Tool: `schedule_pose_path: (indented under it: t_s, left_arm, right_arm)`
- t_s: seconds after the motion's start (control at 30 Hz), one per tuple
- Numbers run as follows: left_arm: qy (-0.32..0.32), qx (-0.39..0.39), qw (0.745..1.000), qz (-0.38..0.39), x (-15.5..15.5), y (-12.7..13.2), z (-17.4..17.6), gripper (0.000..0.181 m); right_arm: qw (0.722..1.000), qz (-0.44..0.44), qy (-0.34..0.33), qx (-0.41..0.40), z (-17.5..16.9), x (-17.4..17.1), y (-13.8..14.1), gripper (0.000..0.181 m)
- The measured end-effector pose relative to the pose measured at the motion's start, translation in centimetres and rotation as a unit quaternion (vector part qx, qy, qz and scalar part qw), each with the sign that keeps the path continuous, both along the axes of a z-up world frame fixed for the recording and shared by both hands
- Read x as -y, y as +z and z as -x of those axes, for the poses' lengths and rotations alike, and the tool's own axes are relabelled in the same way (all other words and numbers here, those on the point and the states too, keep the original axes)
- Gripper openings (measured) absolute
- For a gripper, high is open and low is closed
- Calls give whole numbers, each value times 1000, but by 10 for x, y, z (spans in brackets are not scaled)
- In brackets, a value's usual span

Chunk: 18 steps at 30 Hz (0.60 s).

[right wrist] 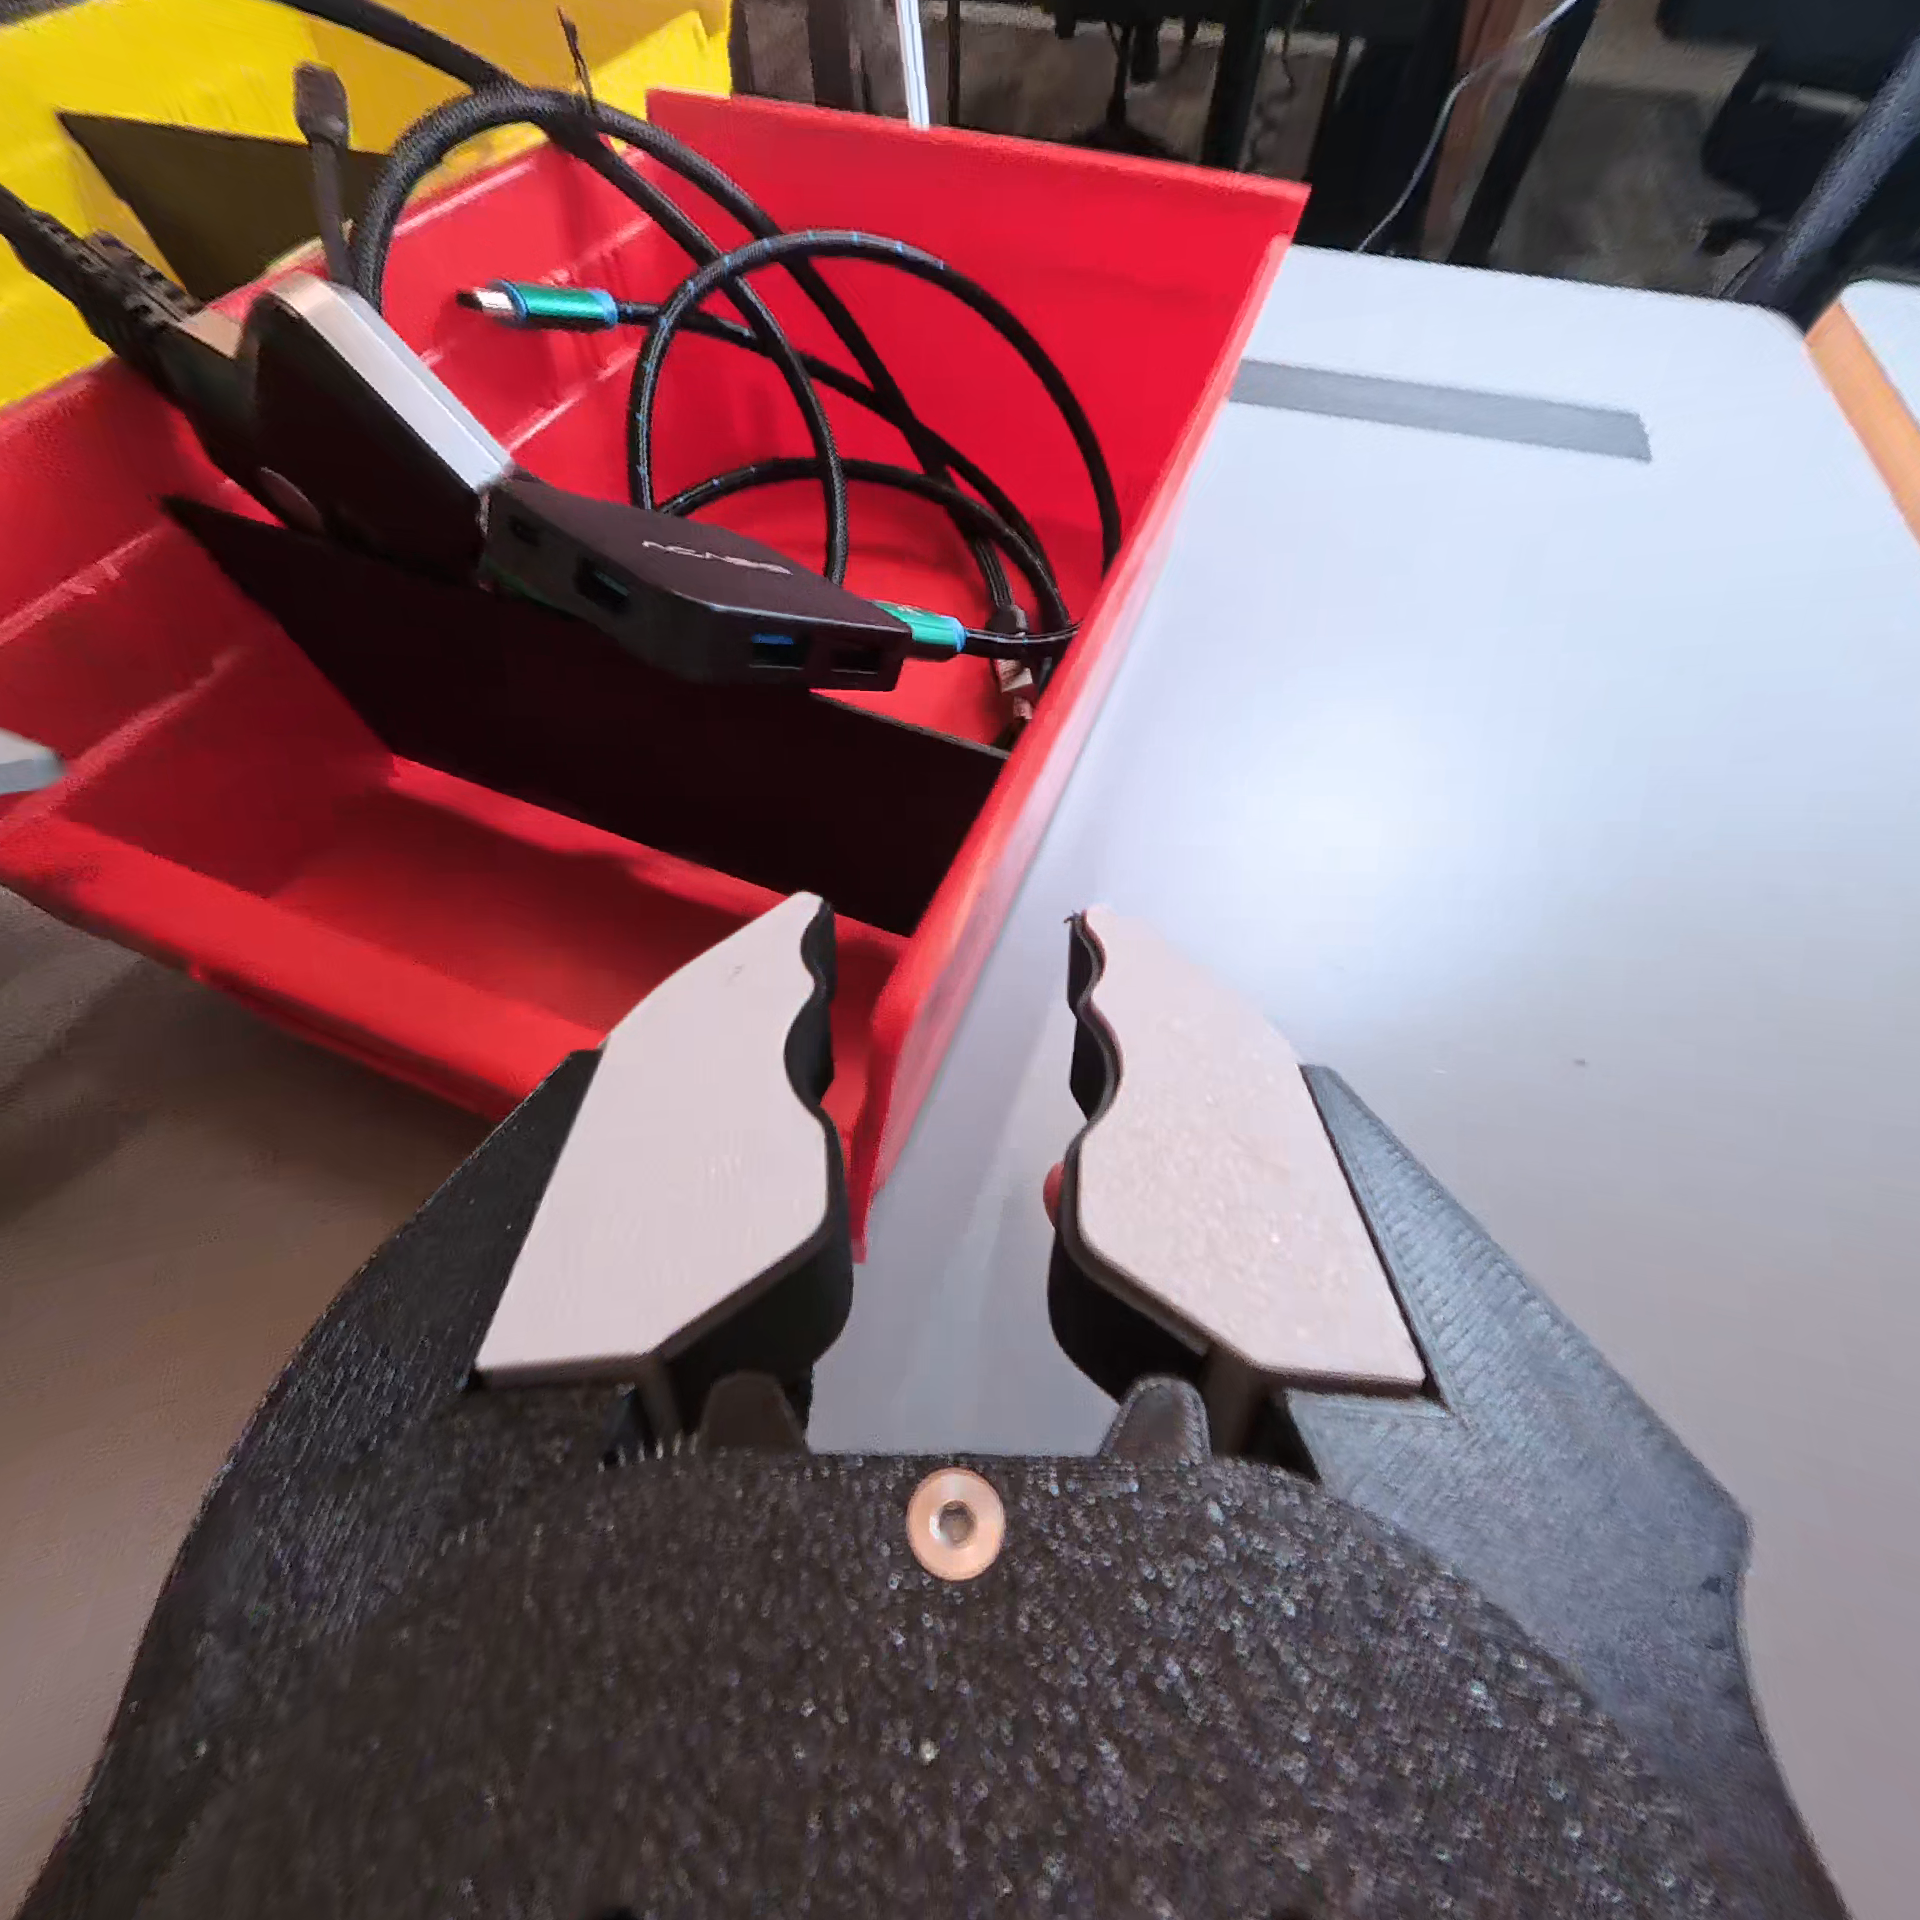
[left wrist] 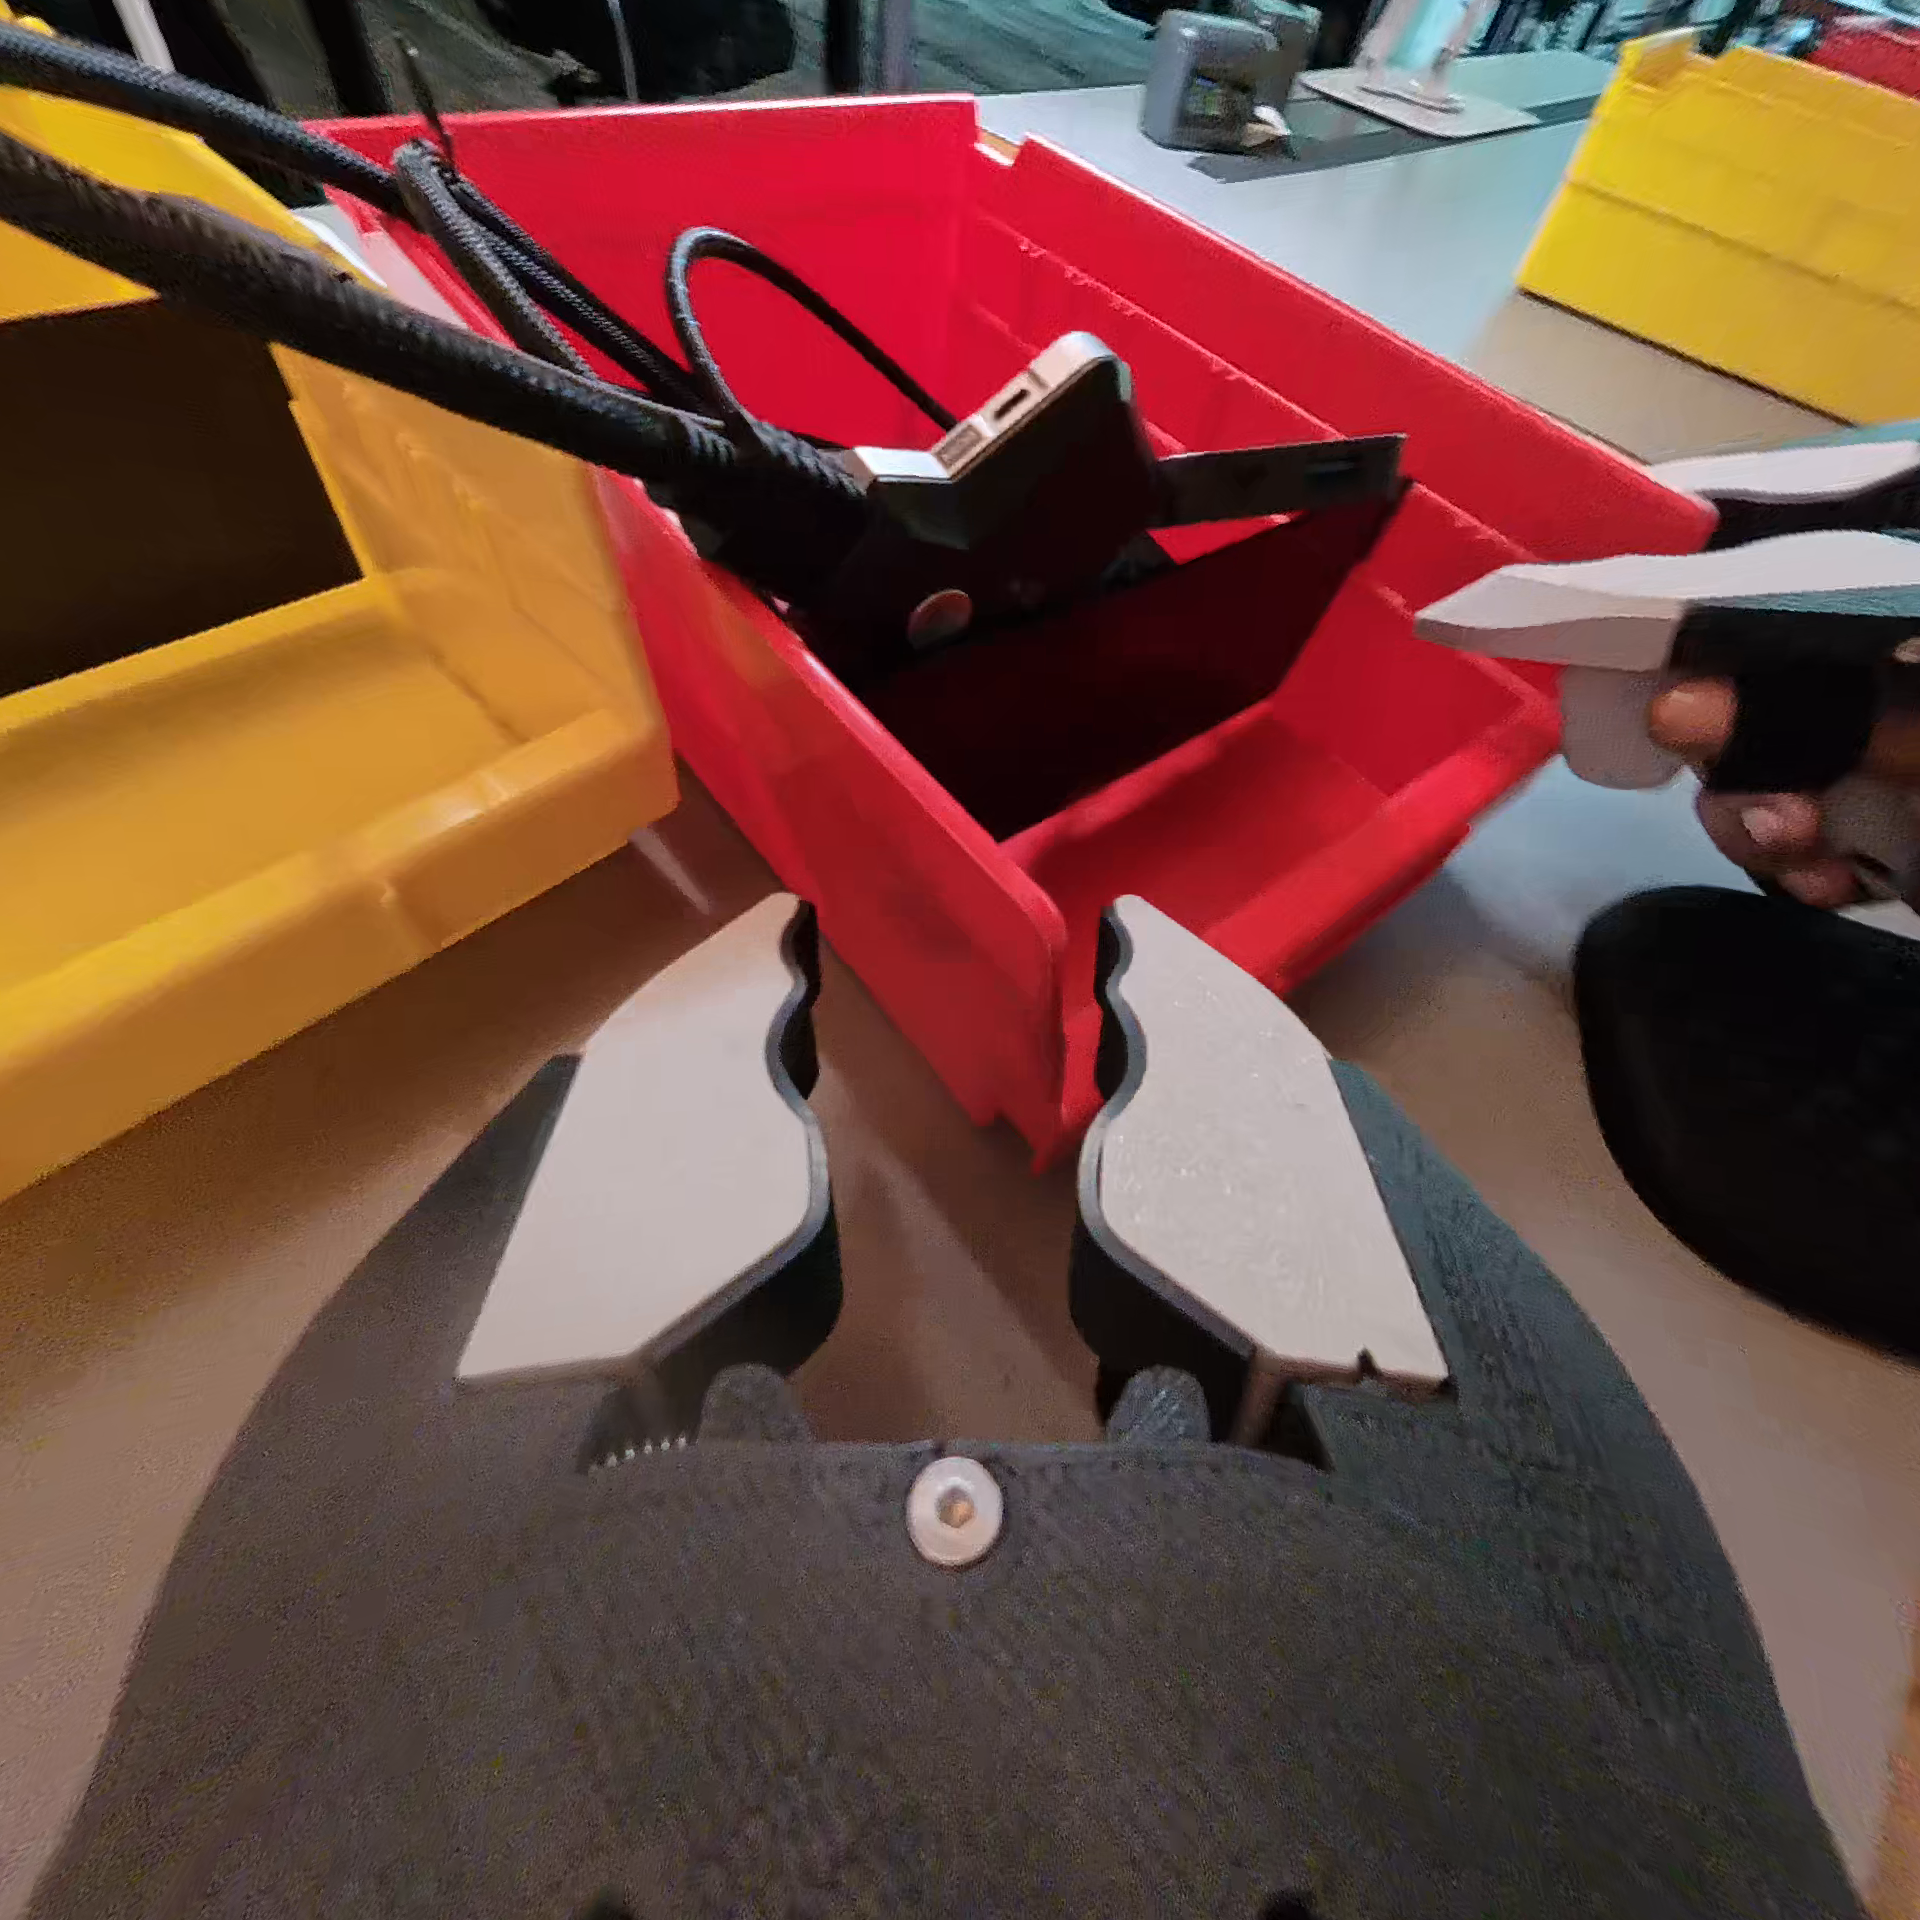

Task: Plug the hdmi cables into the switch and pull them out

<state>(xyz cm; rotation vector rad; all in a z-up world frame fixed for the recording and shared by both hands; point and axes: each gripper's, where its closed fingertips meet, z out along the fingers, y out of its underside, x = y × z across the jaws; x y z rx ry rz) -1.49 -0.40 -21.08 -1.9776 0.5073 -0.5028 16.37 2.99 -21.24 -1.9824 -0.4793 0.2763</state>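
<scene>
A red bin (left wrist: 935, 935) (right wrist: 1081, 665) on the table holds a black switch box (left wrist: 1018, 488) (right wrist: 364, 436) with a silver edge, leaning on a black divider (right wrist: 644, 748). A second black hub (right wrist: 696, 613) with several ports rests on the divider beside it. Thick braided black cables (left wrist: 416, 353) (right wrist: 94, 281) are plugged into the switch and run off to the upper left. Thinner braided cables (right wrist: 831, 436) with green plugs (right wrist: 551, 304) lie coiled in the bin. My left gripper (left wrist: 956, 935) is open and empty at the bin's near corner. My right gripper (right wrist: 951, 935) (left wrist: 1558, 582) is open and empty over the bin's right wall.
Yellow bins stand at the left (left wrist: 312, 727) and at the far right (left wrist: 1745, 208). A grey table surface (right wrist: 1507, 779) spreads right of the red bin. A black pad (left wrist: 1766, 1122) lies on the table at the right. A grey device (left wrist: 1216, 78) sits at the back.
</scene>
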Motion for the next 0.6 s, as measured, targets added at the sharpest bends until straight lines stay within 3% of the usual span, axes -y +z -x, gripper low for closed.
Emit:
schedule_pose_path:
  t_s: [0.03, 0.17, 0.37, 0.47, 0.6]
  left_arm:
    - [12, -4, 1000, -3, -5, -3, -1, 46]
    - [54, 6, 998, -36, -18, 0, -7, 36]
    - [82, 13, 994, -65, -21, 13, -8, 22]
    - [72, 22, 993, -91, -16, 35, -11, 20]
    - [71, 40, 986, -147, -5, 87, -4, 19]
  right_arm:
    - [1000, 7, 3, -12, 4, 0, -1, 40]
    - [1000, -17, -22, -10, 1, -1, 4, 13]
    - [997, -63, -30, 16, -6, 8, 18, 10]
    - [994, -100, -40, 19, -10, 23, 40, 11]
    - [985, -168, -38, 24, -6, 40, 94, 10]
